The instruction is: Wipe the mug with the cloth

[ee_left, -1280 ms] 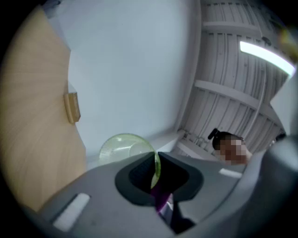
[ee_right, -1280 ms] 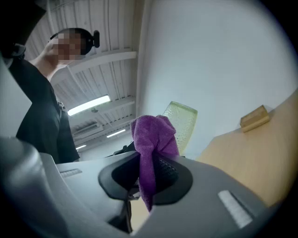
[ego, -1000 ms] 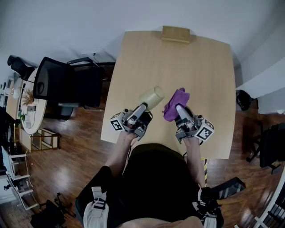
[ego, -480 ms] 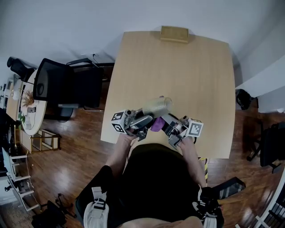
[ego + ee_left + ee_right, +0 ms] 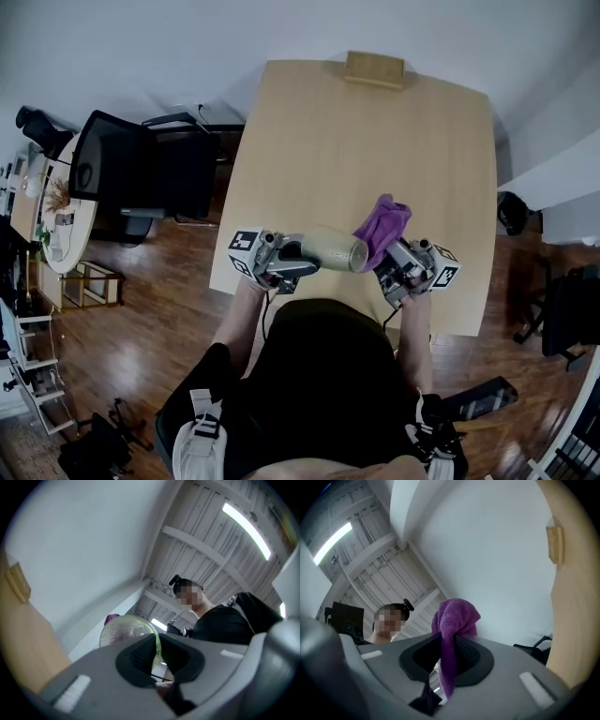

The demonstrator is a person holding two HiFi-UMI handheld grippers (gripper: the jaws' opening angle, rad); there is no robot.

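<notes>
A pale green translucent mug [image 5: 334,251] lies on its side in the air above the near edge of the wooden table [image 5: 366,141]. My left gripper [image 5: 302,257] is shut on its rim, and its jaws are closing on that thin wall [image 5: 126,629]. The purple cloth [image 5: 382,227] touches the mug's right end. My right gripper [image 5: 394,257] is shut on the cloth, which stands up between the pads [image 5: 453,620]. In the left gripper view [image 5: 157,654] a bit of the cloth [image 5: 111,618] peeks out behind the mug.
A small wooden block [image 5: 374,68] sits at the table's far edge. A black office chair [image 5: 127,173] stands left of the table. The person holding the grippers sits at the near edge.
The mug has swung from pointing away to lying sideways with its end to the right. The right gripper pulled the cloth out from under the mug to the mug's right end.
</notes>
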